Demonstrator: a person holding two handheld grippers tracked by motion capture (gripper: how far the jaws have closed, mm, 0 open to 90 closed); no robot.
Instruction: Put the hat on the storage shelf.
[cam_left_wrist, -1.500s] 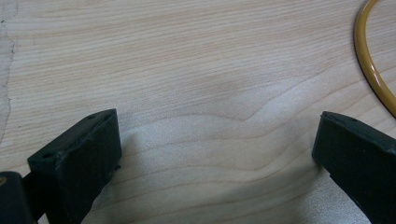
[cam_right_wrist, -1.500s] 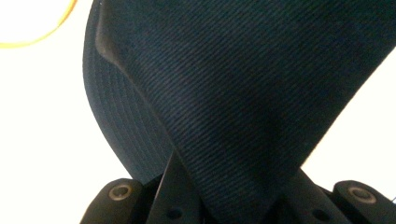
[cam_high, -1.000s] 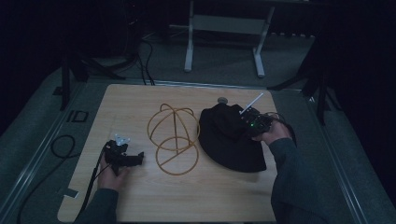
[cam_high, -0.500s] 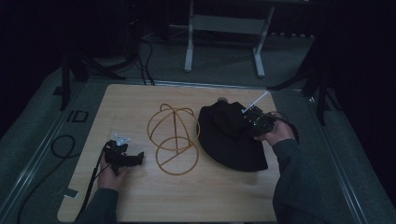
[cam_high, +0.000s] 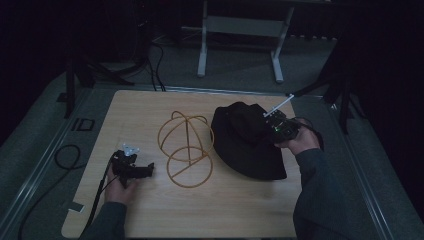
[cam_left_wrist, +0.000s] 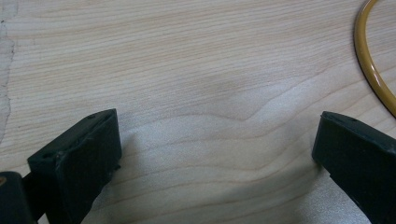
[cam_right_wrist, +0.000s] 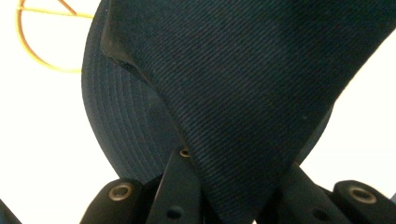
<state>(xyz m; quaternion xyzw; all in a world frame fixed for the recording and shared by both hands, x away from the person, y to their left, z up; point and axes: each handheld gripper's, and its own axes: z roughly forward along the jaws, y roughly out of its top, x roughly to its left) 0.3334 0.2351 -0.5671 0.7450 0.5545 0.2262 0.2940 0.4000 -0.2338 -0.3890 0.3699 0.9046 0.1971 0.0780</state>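
Right gripper (cam_high: 272, 131) pinches the crown of a black fabric brimmed hat (cam_high: 250, 145) at table (cam_high: 150, 105) right, beside a yellow wire dome-shaped stand (cam_high: 186, 149). Left gripper (cam_high: 145, 170) rests spread on the wood.

Both forearms wear dark grey sleeves (cam_high: 315, 192); each black claw (cam_high: 134, 169) trails a black cable (cam_high: 100, 192) (brass-ringed screw holes (cam_right_wrist: 121, 191) on the right claw (cam_right_wrist: 233, 186)).

Left gripper (cam_high: 136, 169): held low at table's near left, jaws spread wide. Right gripper (cam_high: 276, 127): jaws clamped on black hat (cam_high: 250, 142).
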